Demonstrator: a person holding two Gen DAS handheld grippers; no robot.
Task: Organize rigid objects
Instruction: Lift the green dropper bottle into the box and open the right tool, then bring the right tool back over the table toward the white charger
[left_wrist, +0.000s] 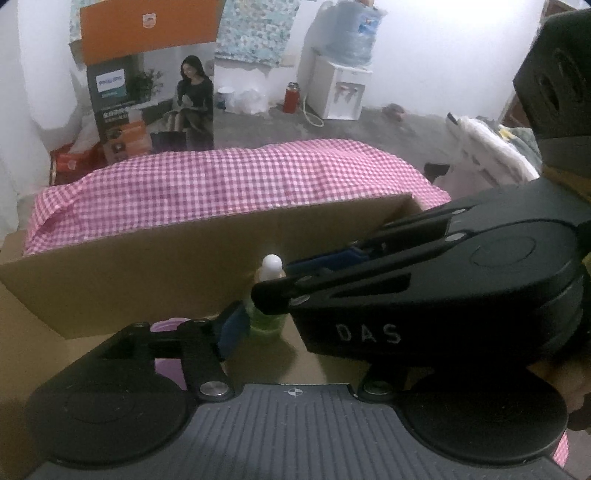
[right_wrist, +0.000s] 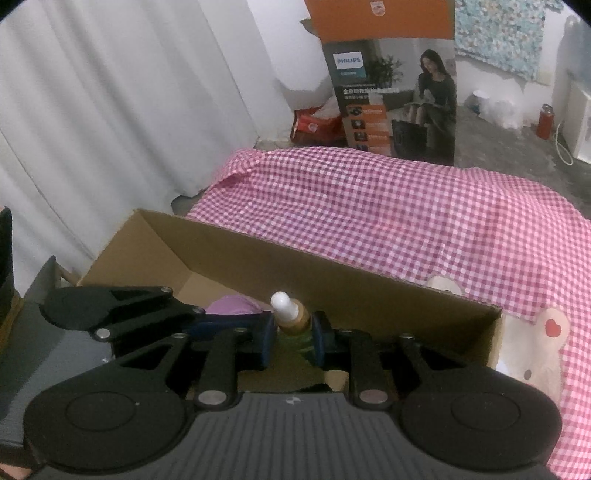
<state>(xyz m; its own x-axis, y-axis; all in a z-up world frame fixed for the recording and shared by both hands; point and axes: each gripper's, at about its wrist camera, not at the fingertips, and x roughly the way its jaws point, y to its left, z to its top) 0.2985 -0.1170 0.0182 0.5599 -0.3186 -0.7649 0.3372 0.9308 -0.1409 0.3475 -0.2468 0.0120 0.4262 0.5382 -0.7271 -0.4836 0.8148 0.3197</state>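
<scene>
Dropper bottle (right_wrist: 291, 325) sits inside the cardboard box (right_wrist: 332, 280), clamped by our right gripper (right_wrist: 293, 341) with left gripper (left_wrist: 258, 325) spread apart beside it; next we likely release and withdraw.

Dim, soft indoor light; both fisheye views bend strongly at the edges, corners vignette dark, detail perhaps slightly smeared.

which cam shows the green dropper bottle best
The right wrist view: the green dropper bottle sits centred between the right gripper pads, white bulb, tan collar and green glass all visible. The left wrist view shows the bottle partly hidden behind the right gripper, only its bulb and green base showing.
</scene>
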